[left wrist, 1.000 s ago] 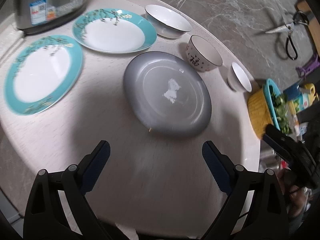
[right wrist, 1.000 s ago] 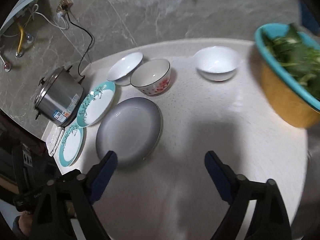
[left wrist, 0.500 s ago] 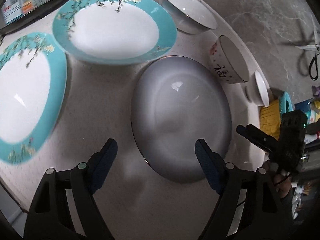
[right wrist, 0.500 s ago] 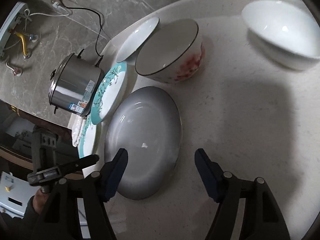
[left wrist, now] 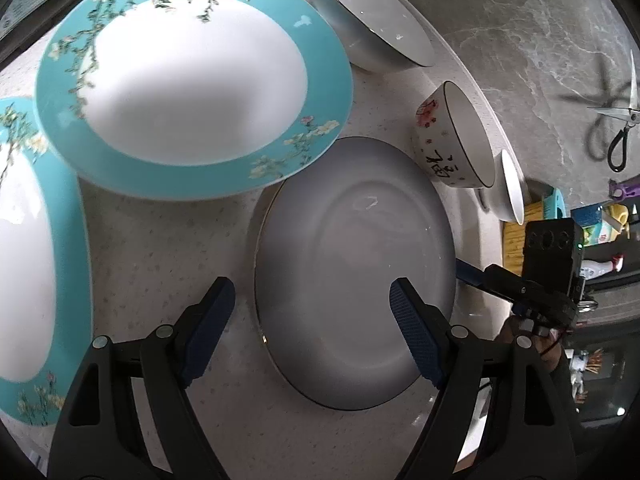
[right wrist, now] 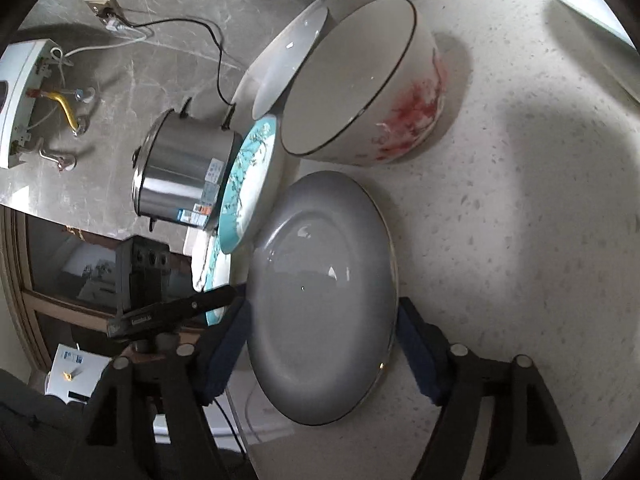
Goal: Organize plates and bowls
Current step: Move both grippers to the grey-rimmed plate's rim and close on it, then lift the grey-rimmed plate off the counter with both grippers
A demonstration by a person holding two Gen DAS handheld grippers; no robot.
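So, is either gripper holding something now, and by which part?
Left gripper: nothing. Right gripper's opening jaws straddle the grey plate at opposite rim edges; a grip cannot be told.

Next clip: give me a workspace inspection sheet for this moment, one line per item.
Surface: pale speckled round table, no spills seen.
Job's things: grey plate nearest; two teal-rimmed plates, one only partly in view; red-flowered bowl; white bowl behind; small white bowl at table edge.
Clutter: steel cooker on the table.
Grippers: left gripper open over the grey plate's near edge; right gripper straddles its rim, jaws opening, fingers not seen pressing.
Cables: black cord to a wall socket.
Surroundings: marble wall; scissors hanging.
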